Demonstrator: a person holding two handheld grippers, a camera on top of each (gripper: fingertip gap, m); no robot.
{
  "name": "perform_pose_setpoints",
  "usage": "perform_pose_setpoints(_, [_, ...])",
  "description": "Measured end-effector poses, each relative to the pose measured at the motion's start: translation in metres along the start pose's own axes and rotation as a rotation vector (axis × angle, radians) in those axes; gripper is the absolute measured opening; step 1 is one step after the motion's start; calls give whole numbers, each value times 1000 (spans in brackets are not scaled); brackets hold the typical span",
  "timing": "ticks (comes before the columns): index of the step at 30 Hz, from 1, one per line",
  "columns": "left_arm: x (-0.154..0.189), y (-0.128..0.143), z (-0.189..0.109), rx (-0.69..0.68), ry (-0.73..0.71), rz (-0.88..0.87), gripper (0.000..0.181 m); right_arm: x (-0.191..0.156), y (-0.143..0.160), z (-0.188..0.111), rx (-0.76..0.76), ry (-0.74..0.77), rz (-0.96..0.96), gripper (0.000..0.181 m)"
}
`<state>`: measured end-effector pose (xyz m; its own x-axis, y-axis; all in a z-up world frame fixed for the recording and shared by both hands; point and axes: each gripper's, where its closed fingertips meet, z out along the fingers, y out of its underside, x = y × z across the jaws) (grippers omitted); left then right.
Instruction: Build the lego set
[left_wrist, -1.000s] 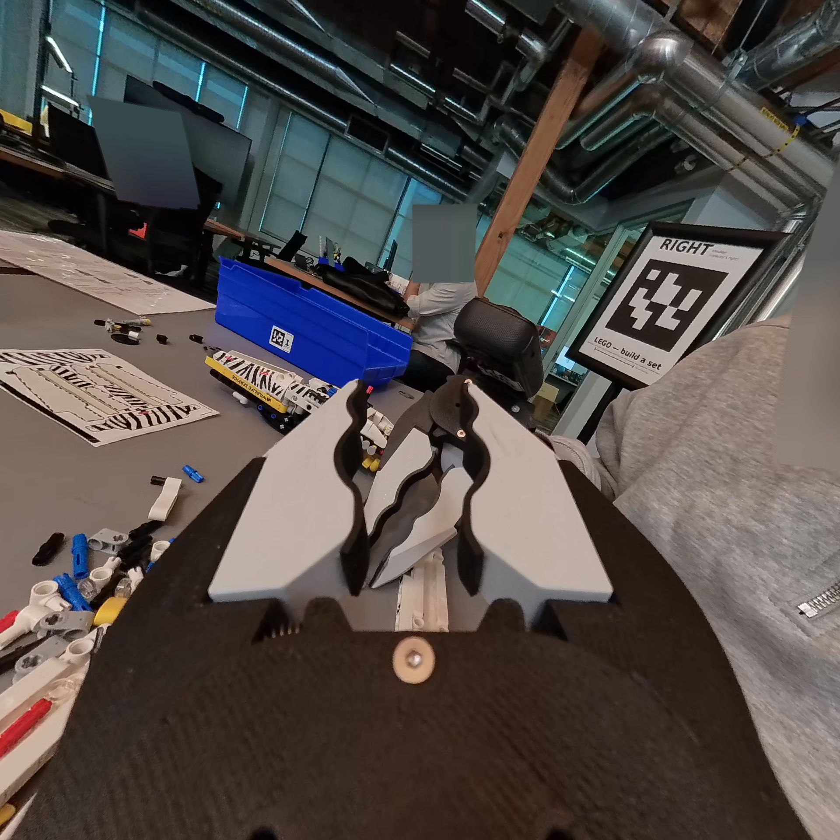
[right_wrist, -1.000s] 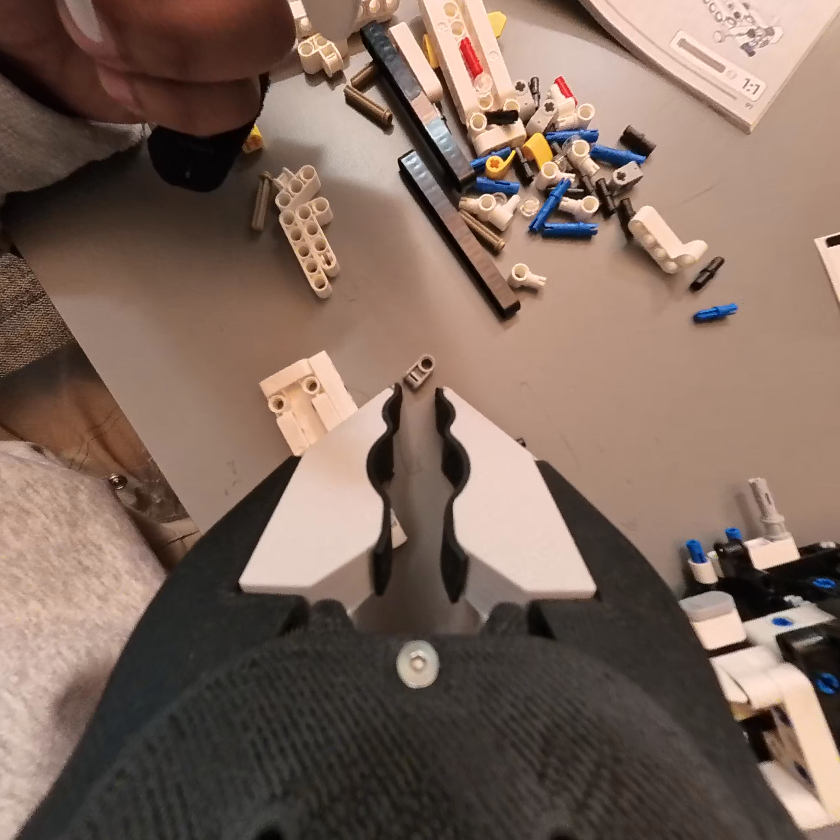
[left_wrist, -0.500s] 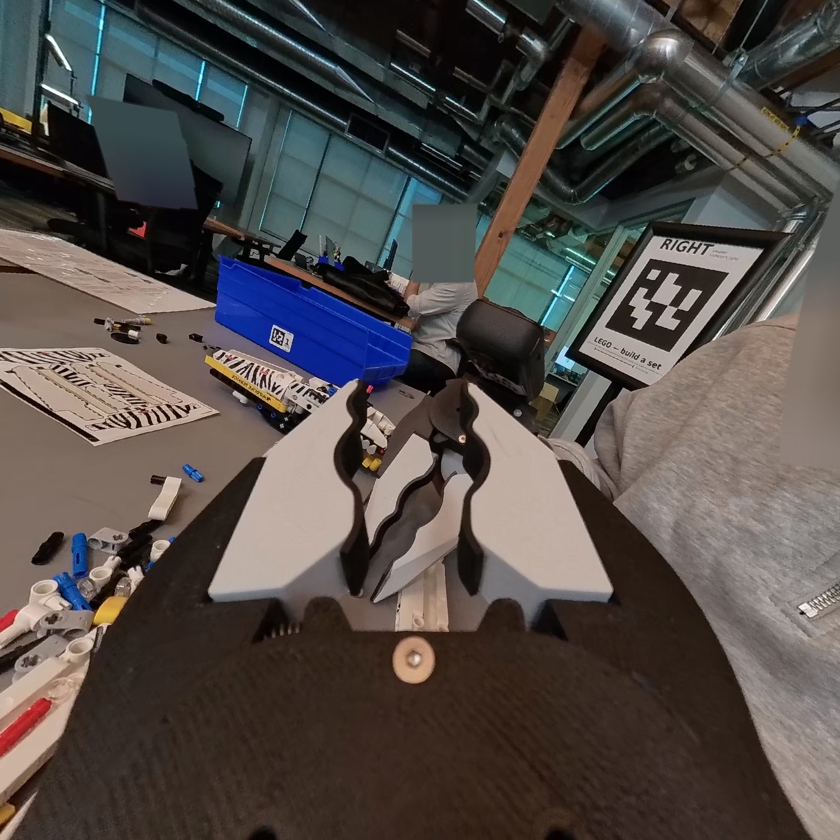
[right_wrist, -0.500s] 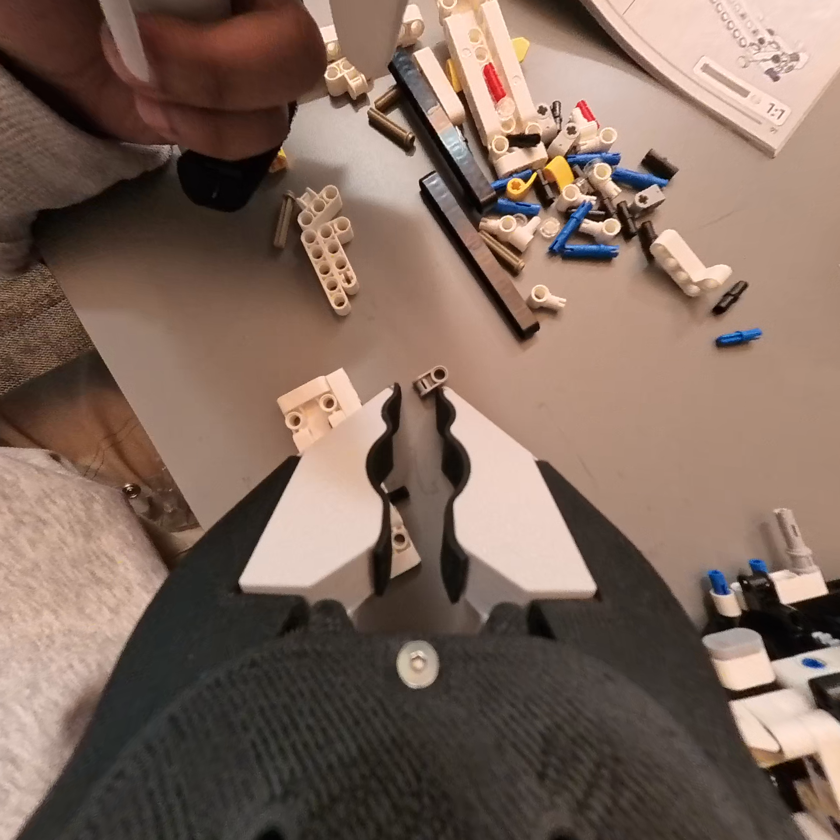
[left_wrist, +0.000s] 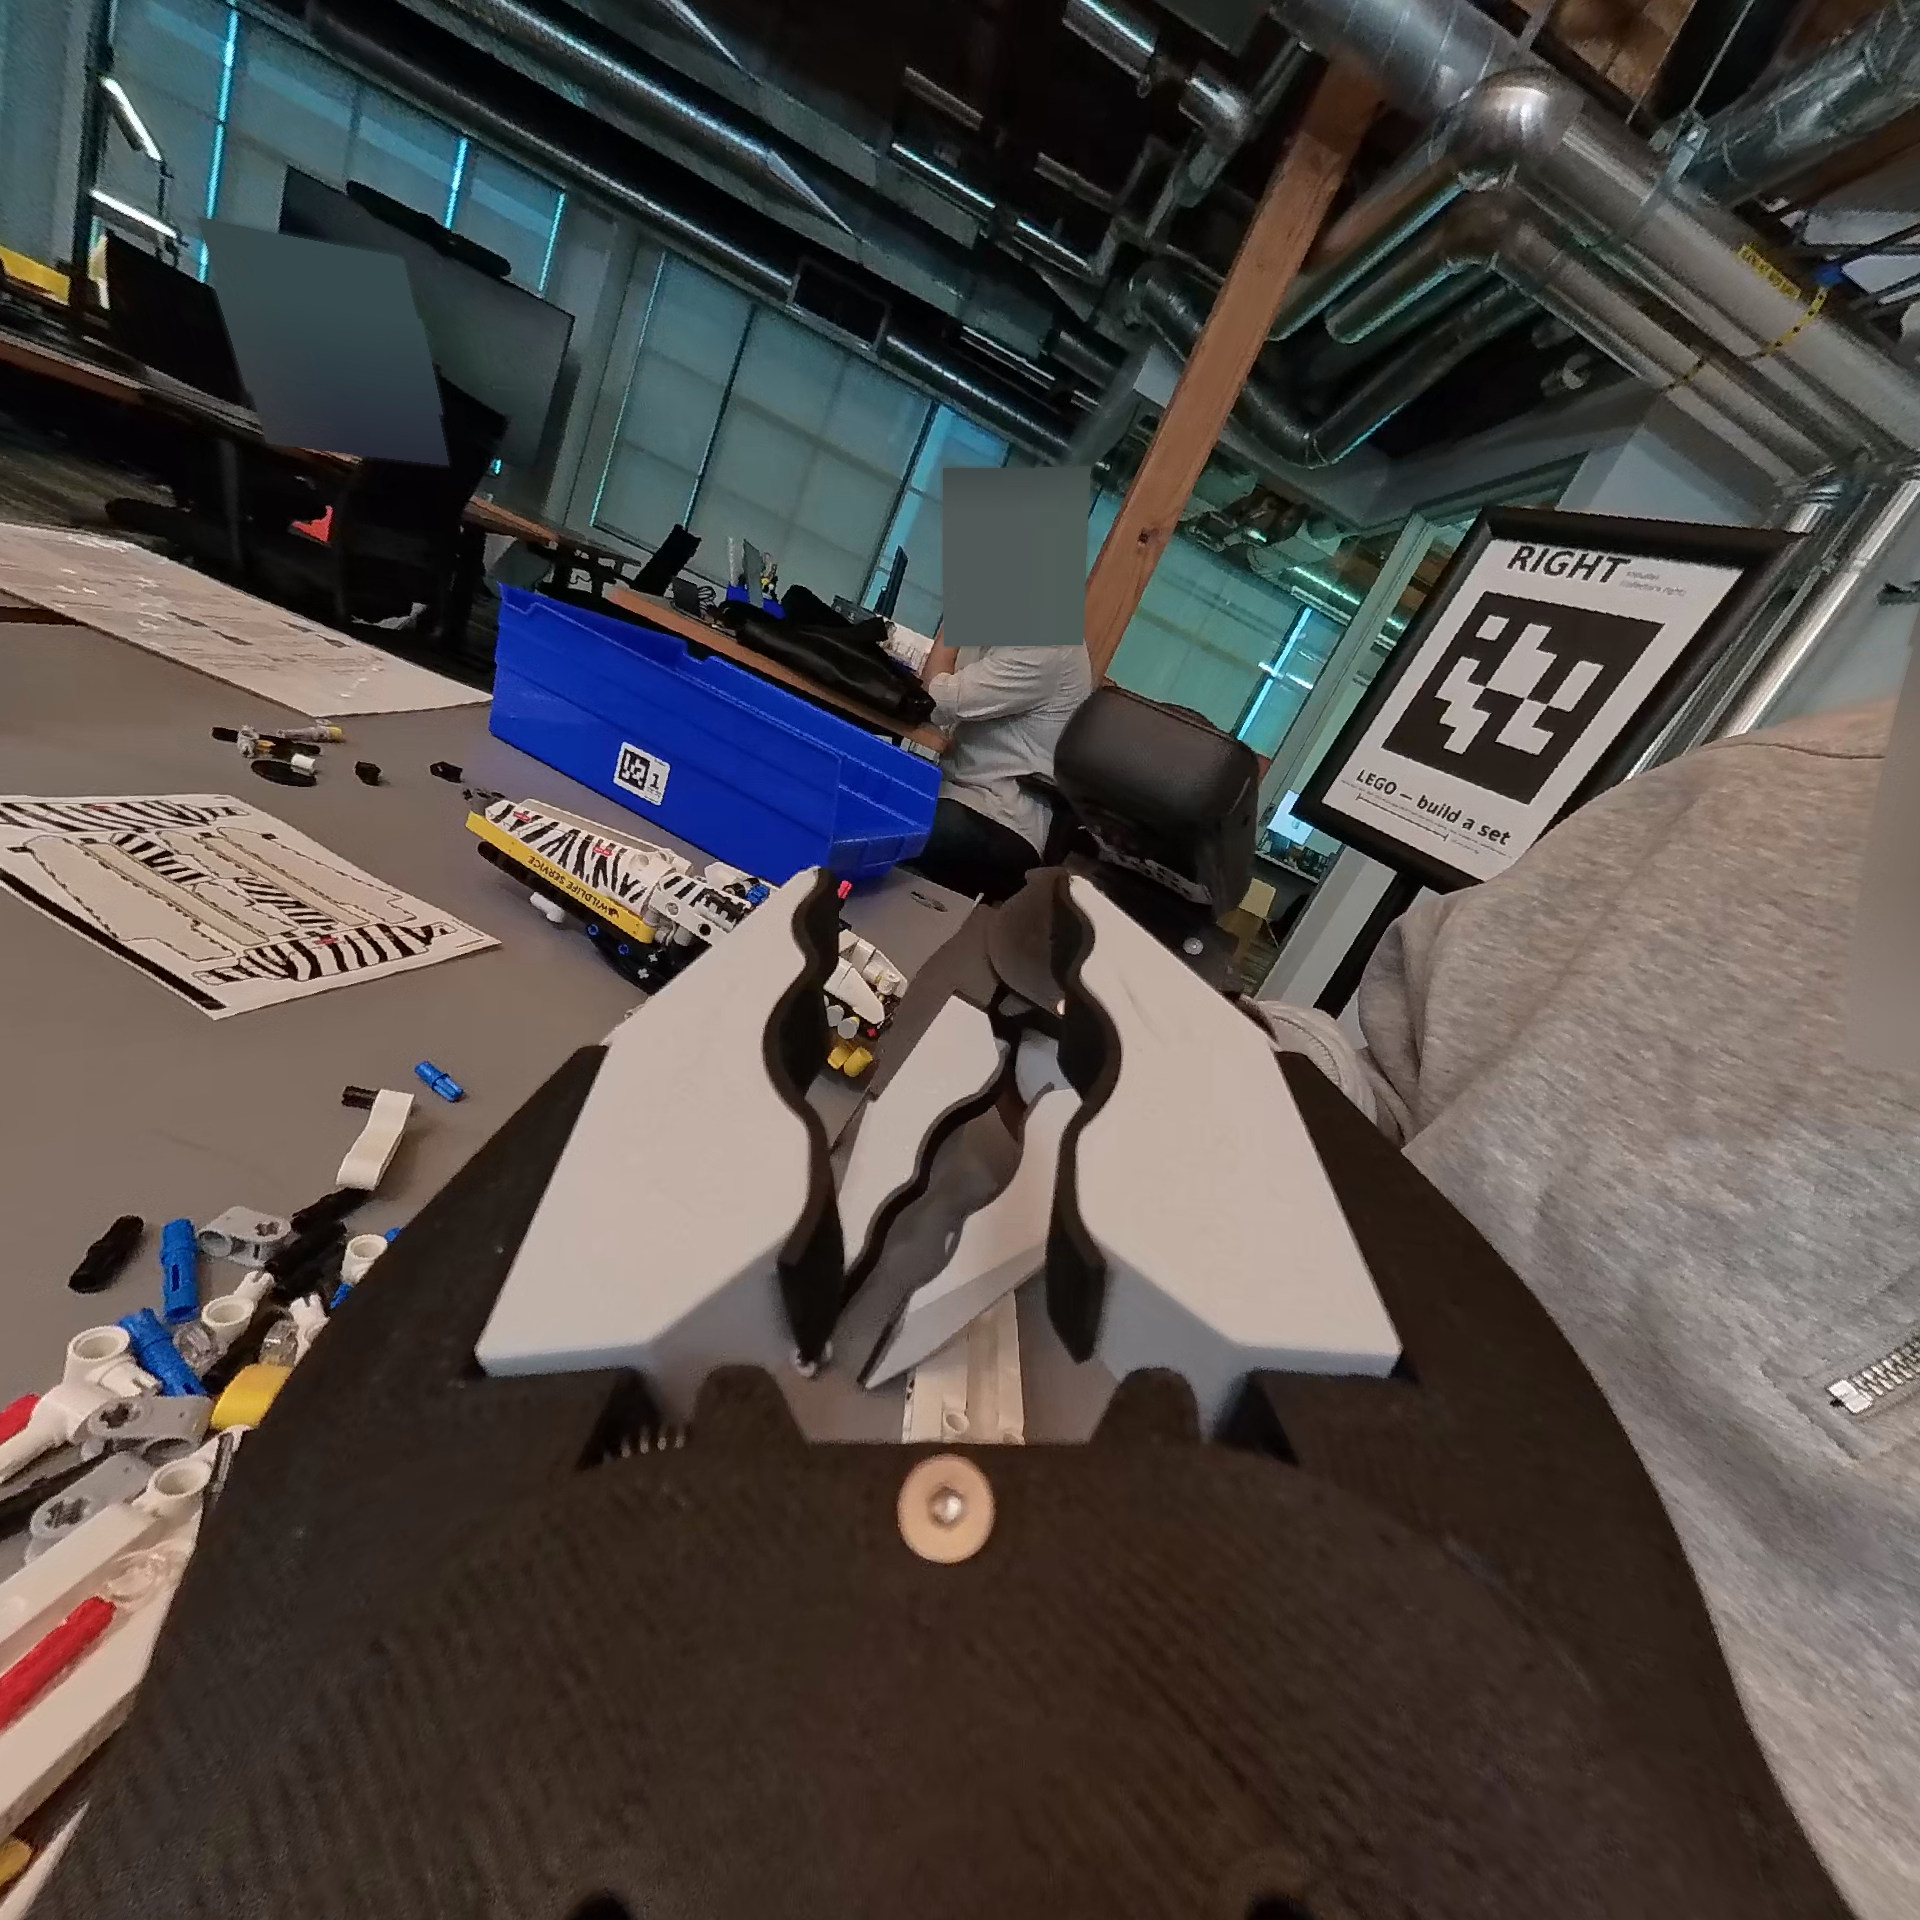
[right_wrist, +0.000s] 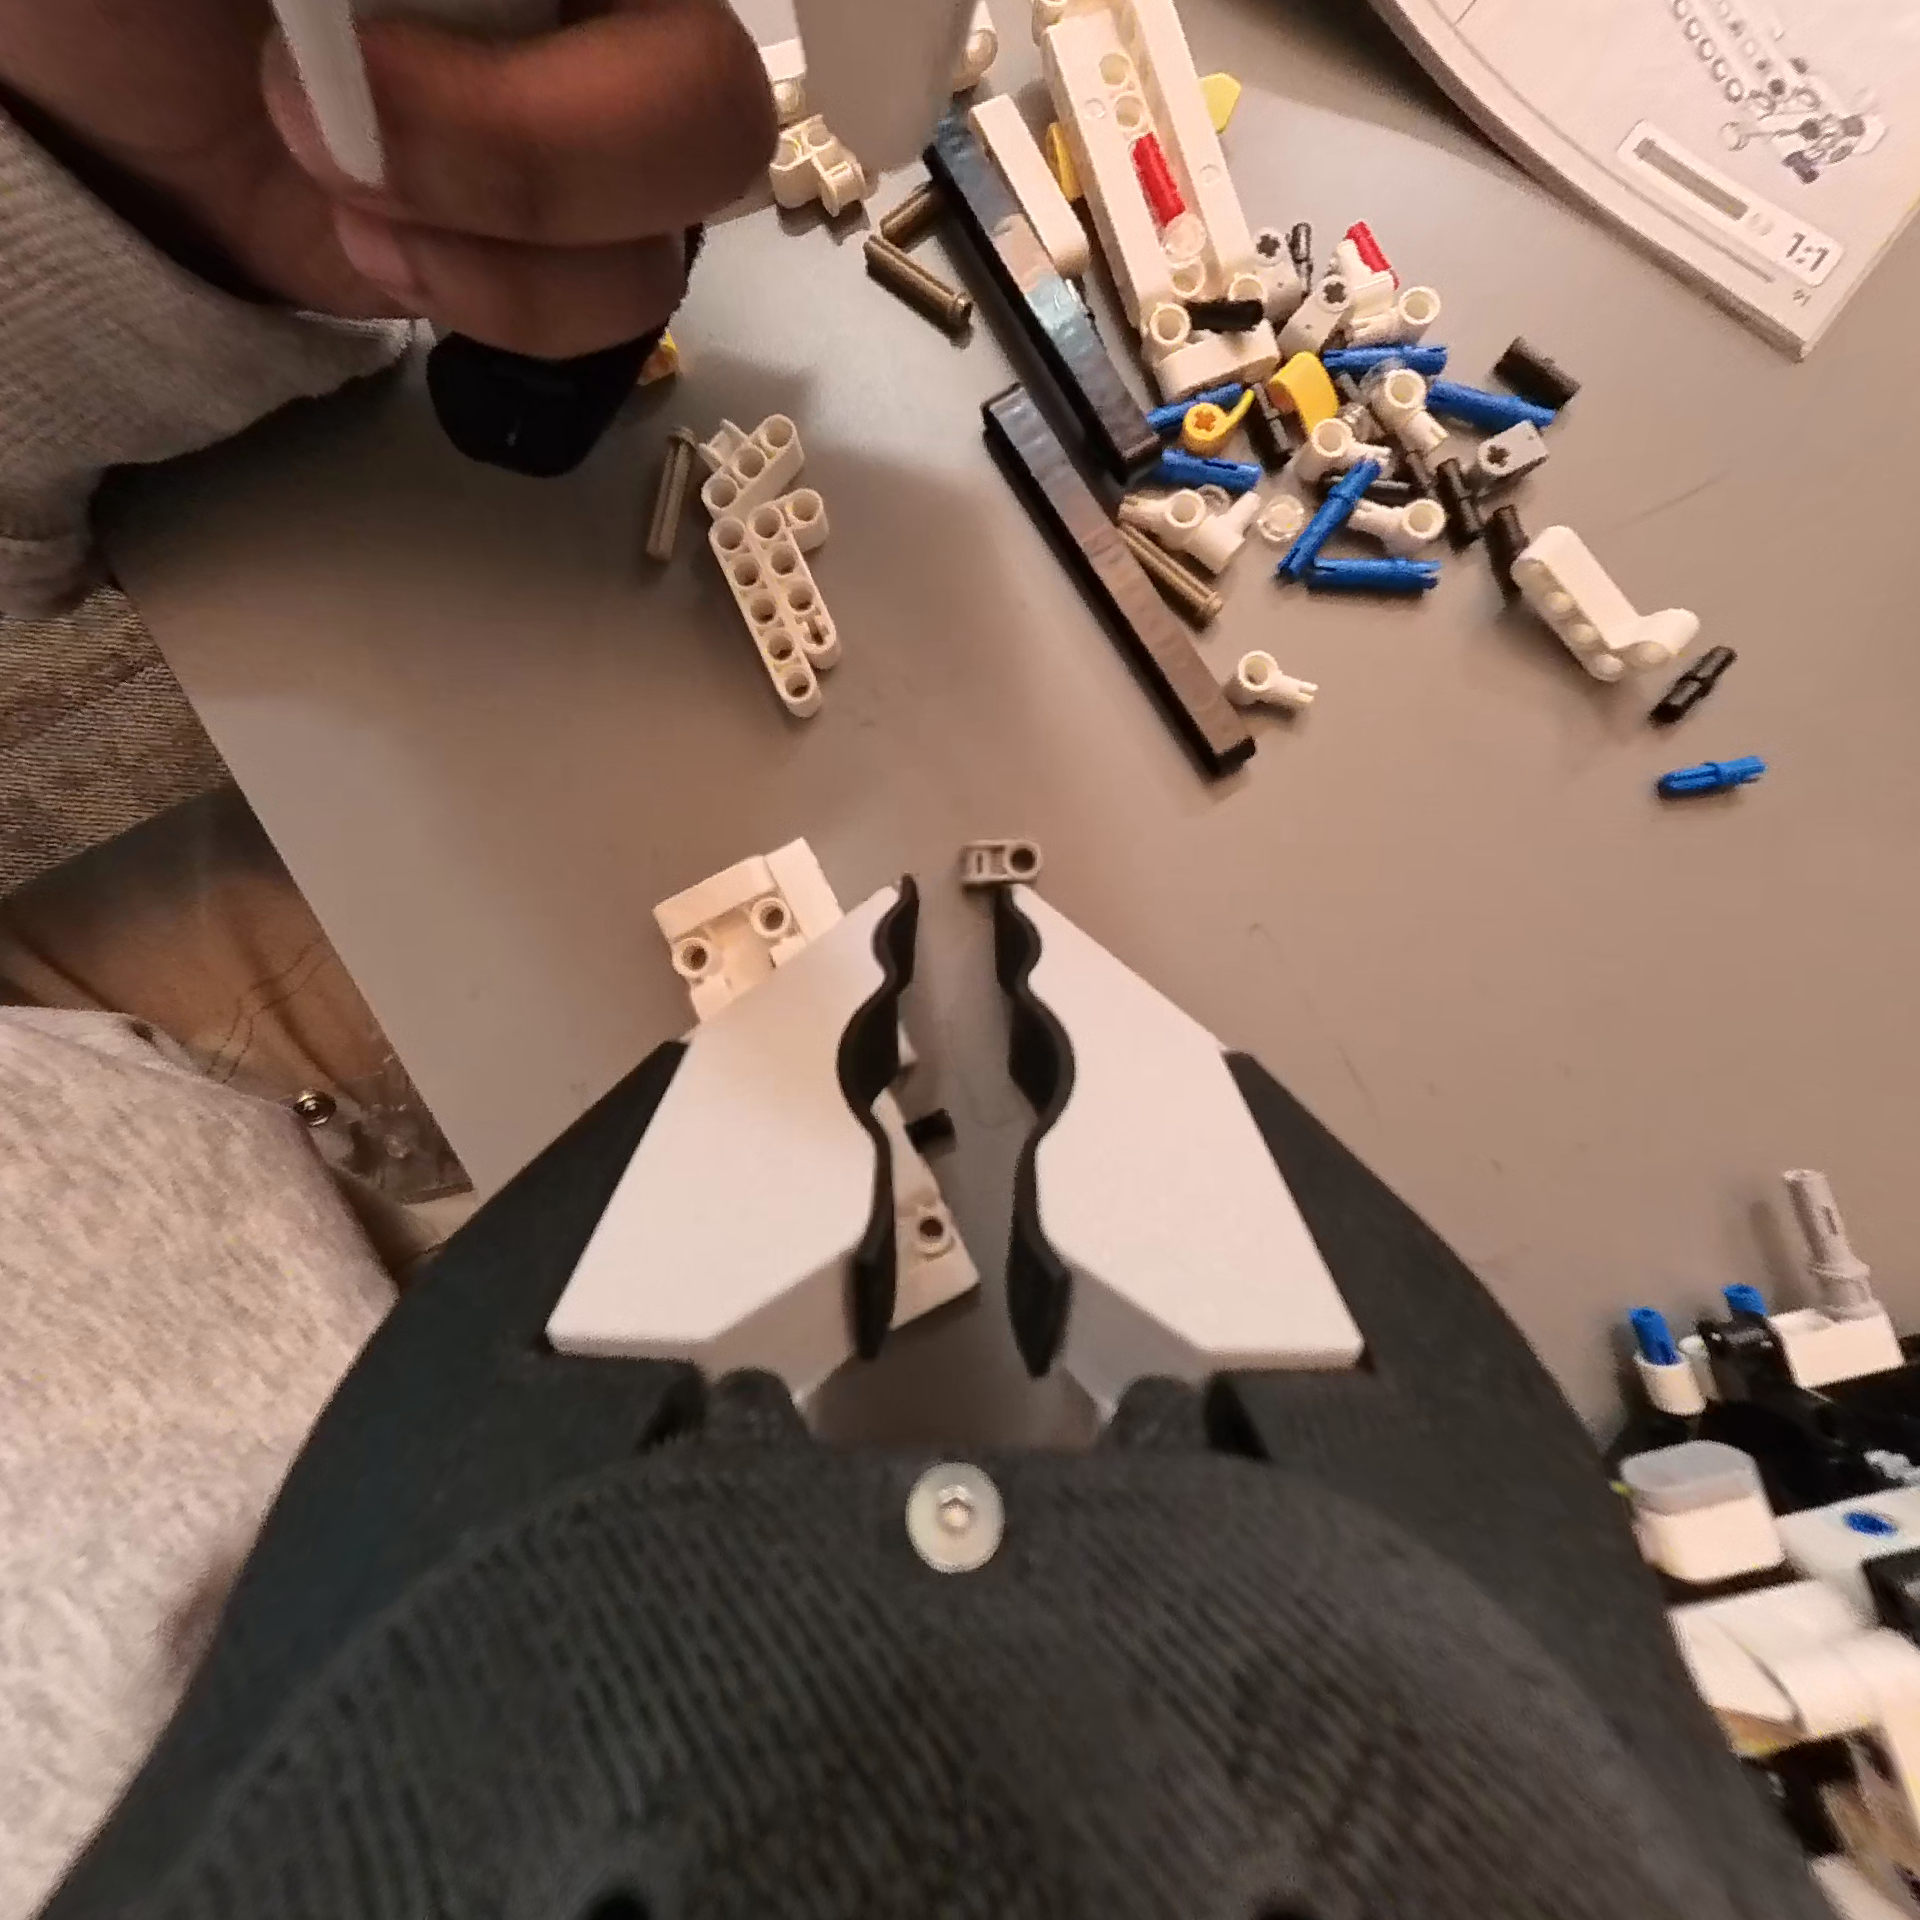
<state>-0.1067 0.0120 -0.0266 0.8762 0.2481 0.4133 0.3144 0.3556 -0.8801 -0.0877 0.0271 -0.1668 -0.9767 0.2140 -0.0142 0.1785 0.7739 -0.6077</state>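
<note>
I hold my right gripper (right_wrist: 954, 902) low over the grey tabletop (right_wrist: 1403, 997), jaws parted and empty, tips just before a small grey plastic connector piece (right_wrist: 997, 862); my left gripper (left_wrist: 940, 914) jaws are open too.

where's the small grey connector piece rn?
Right wrist view: small grey connector piece lies on the grey table, just beyond the right claw tips, beside a white block.

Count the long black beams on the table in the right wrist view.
2 long black beams: one lies against the white beams at the far side; the other lies alongside it, nearer the camera. More could be hidden under the pile of small pieces.
</note>
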Motion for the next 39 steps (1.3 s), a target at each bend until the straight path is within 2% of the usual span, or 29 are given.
perform_pose_setpoints(11, [0,-3,-1,14,1,-4,39,-12,-9,5,16,-30,-38,13])
perform_pose_setpoints(19, [-1,-6,-4,34,1,-11,38,3,-12,-8,52,18,-34,12])
perform_pose_setpoints(24, [-1,-6,-4,33,-2,-11,38,17,-4,-13,24,73,-37,15])
perform_pose_setpoints(28, [-1,-6,-4,35,-3,-11,38,45,5,-35,-15,210,-49,14])
perform_pose_setpoints(30, [-1,-6,-4,35,-2,-12,38,53,13,-44,-52,220,-22,16])
perform_pose_setpoints(34, [-2,-5,-3,29,-5,-10,38,49,28,-39,-155,208,-1,23])
perform_pose_setpoints(39, [-1,-5,-3,27,-8,-8,38,43,24,-25,-160,212,30,20])
